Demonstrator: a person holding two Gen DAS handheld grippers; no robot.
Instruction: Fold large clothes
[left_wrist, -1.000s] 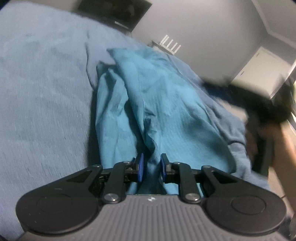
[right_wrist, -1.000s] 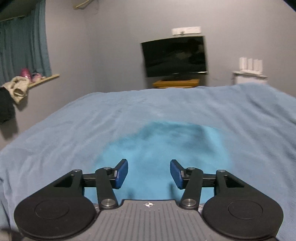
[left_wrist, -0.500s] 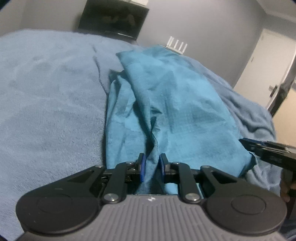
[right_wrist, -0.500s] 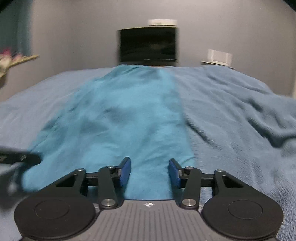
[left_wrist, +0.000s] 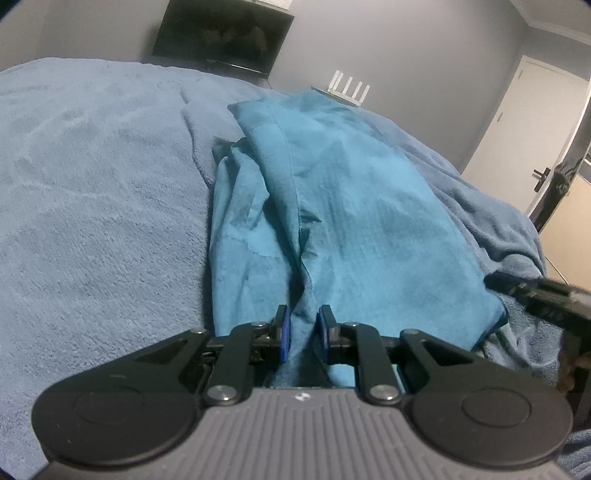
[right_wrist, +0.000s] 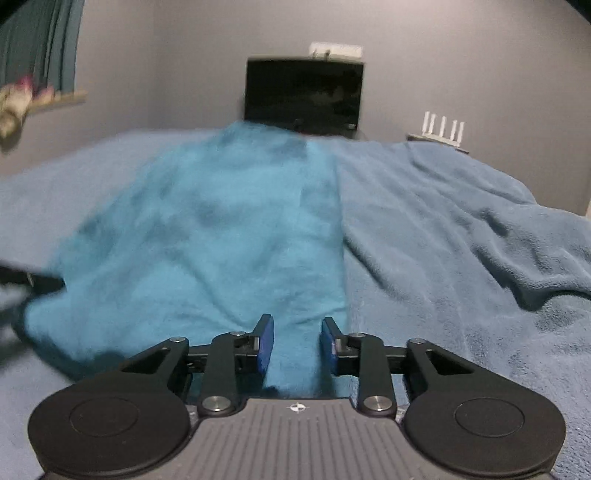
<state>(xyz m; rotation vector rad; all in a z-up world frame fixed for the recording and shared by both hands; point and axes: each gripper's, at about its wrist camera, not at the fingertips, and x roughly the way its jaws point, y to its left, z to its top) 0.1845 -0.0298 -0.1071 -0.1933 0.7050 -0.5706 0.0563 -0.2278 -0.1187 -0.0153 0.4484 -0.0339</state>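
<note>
A teal garment (left_wrist: 351, 206) lies lengthwise on a bed under a blue blanket (left_wrist: 92, 192), folded along its left side with a crumpled layer beneath. My left gripper (left_wrist: 302, 334) is shut on the garment's near edge, and cloth bunches between the blue pads. The right gripper shows at the right edge of the left wrist view (left_wrist: 532, 291), by the garment's near right corner. In the right wrist view, the right gripper (right_wrist: 297, 343) has its jaws narrowed around the garment's (right_wrist: 207, 236) near right corner, with cloth between the pads; a firm hold is unclear.
The blanket (right_wrist: 461, 236) is rumpled to the right of the garment. A dark TV (right_wrist: 304, 98) and a white router (right_wrist: 443, 131) stand beyond the bed's far end. A white door (left_wrist: 524, 122) is at the right. A window ledge (right_wrist: 40, 99) is at the left.
My right gripper swung from above the garment down to its near right corner, and its jaws narrowed around the cloth. My left gripper kept its hold and barely moved.
</note>
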